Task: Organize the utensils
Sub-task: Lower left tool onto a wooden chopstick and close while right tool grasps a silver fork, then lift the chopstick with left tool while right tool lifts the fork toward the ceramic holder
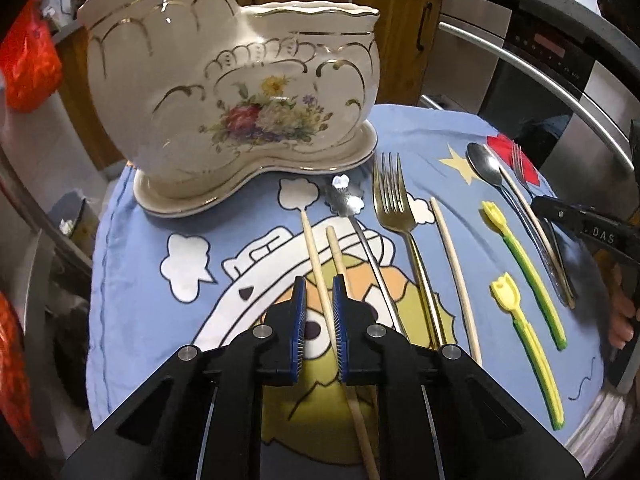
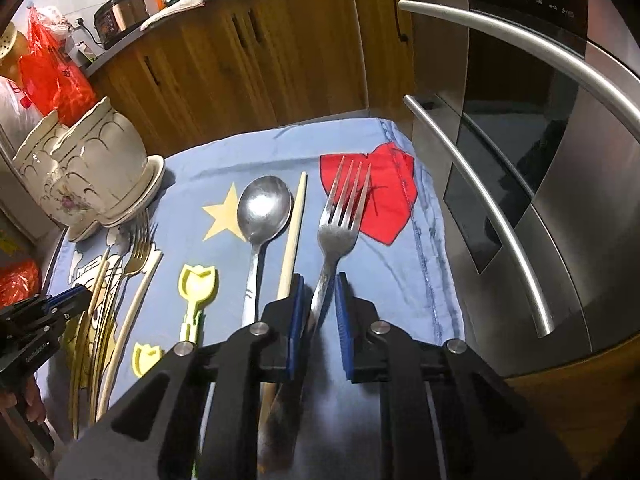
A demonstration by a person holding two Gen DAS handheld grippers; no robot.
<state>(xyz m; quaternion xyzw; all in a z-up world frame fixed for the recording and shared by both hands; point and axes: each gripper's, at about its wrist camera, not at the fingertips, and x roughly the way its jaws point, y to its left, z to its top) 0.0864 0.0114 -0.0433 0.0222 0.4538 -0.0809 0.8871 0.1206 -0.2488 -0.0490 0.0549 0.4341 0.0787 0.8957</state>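
Note:
A cream floral ceramic utensil holder (image 1: 224,92) stands at the back left of the blue cartoon cloth (image 1: 132,264); it also shows in the right wrist view (image 2: 84,176). My left gripper (image 1: 319,284) is partly open, its jaws on either side of two wooden chopsticks (image 1: 316,256). A decorated spoon (image 1: 360,232), gold fork (image 1: 400,216), another chopstick (image 1: 456,276) and two yellow-green tulip utensils (image 1: 528,264) lie to the right. My right gripper (image 2: 319,280) is partly open around a silver fork's handle (image 2: 340,224). A silver spoon (image 2: 262,212) and chopstick (image 2: 294,232) lie beside it.
A stainless oven with curved bar handles (image 2: 500,208) stands close on the right of the table. Wooden cabinets (image 2: 260,60) are behind. Red plastic bags (image 2: 52,76) hang at the left. The cloth's far edge (image 2: 280,128) is near the cabinets.

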